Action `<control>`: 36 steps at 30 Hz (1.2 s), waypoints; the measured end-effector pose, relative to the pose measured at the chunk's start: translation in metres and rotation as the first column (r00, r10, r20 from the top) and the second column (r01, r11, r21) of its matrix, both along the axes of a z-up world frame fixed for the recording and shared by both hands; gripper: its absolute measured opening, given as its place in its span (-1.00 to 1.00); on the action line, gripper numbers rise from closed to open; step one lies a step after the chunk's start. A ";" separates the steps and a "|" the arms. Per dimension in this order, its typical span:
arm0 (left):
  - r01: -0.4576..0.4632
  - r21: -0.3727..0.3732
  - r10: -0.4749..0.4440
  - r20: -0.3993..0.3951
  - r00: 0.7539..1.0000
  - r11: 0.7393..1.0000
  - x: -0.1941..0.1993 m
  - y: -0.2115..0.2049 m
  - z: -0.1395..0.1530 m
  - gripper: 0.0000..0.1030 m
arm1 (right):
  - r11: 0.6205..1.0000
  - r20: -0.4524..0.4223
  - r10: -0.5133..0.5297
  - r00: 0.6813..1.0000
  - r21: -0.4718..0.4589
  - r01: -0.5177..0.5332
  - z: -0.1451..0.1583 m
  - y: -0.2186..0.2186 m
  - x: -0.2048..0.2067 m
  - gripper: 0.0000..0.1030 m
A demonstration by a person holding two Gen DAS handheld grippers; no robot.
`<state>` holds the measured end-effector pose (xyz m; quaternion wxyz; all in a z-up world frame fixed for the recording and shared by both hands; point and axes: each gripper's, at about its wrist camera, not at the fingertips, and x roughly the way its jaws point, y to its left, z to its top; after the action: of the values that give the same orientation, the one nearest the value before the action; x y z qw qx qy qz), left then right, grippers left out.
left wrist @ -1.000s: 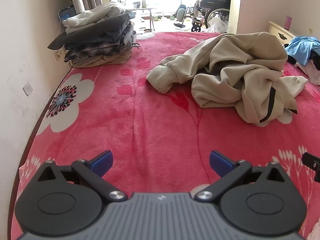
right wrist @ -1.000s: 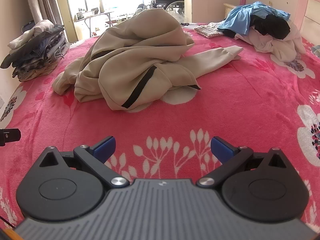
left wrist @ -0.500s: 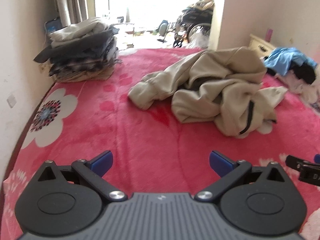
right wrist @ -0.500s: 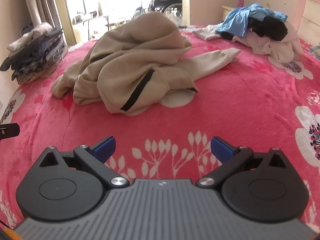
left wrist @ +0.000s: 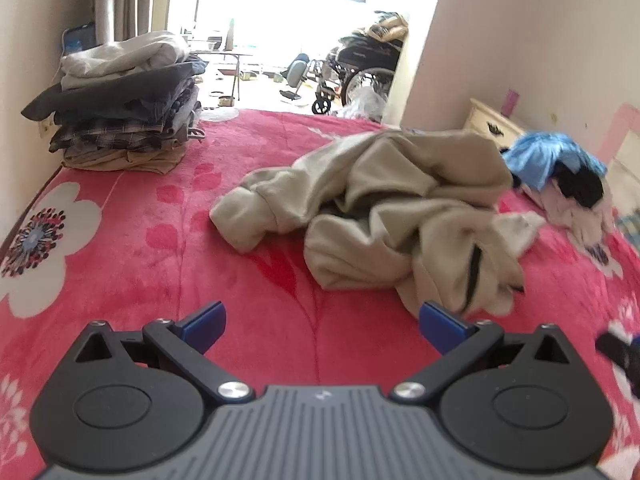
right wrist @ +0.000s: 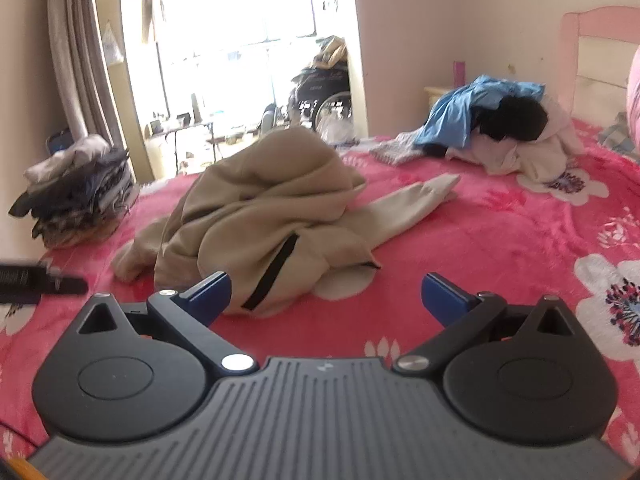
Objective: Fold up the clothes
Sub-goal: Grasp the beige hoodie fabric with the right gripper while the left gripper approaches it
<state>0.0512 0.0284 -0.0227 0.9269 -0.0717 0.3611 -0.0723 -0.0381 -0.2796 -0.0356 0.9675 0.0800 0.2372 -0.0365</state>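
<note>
Right wrist view: my right claw (right wrist: 324, 294) and left claw (left wrist: 322, 322) both gape wide, empty, above the bed (right wrist: 500, 236). Crumpled beige hoodie (right wrist: 256, 204) lies at 12 o'clock. Grabbing bunched layers risks dragging the whole heap instead of one edge.

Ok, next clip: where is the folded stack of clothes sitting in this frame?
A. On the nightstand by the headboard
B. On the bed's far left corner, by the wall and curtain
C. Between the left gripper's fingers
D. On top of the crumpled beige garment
B: the folded stack sits on the pink blanket by the wall, apart from the crumpled beige garment; the left gripper is open and empty.
</note>
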 end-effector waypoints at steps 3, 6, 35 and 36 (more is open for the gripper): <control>-0.033 -0.008 0.033 0.022 0.999 0.999 0.020 0.008 -0.010 1.00 | 1.000 -0.030 0.022 0.999 0.012 -0.021 -0.007 -0.004 0.017 0.98; -0.029 0.016 0.029 0.038 0.999 0.999 0.044 0.012 -0.019 1.00 | 0.999 -0.065 0.035 0.997 -0.036 -0.037 -0.008 -0.004 0.044 0.98; 0.242 0.263 -0.295 0.185 0.937 0.934 0.200 -0.106 -0.068 -0.19 | 0.994 -0.174 0.113 0.978 0.030 -0.109 -0.010 -0.011 0.336 -0.94; 0.234 0.248 -0.284 0.191 0.940 0.940 0.200 -0.108 -0.067 -0.22 | 0.992 -0.146 0.124 0.981 0.040 -0.120 -0.004 -0.013 0.329 -0.96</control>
<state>0.2509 -0.0794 -0.0894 0.9461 0.0890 0.2665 -0.1612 0.2910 -0.2929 -0.0398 0.9462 0.0772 0.3136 0.0206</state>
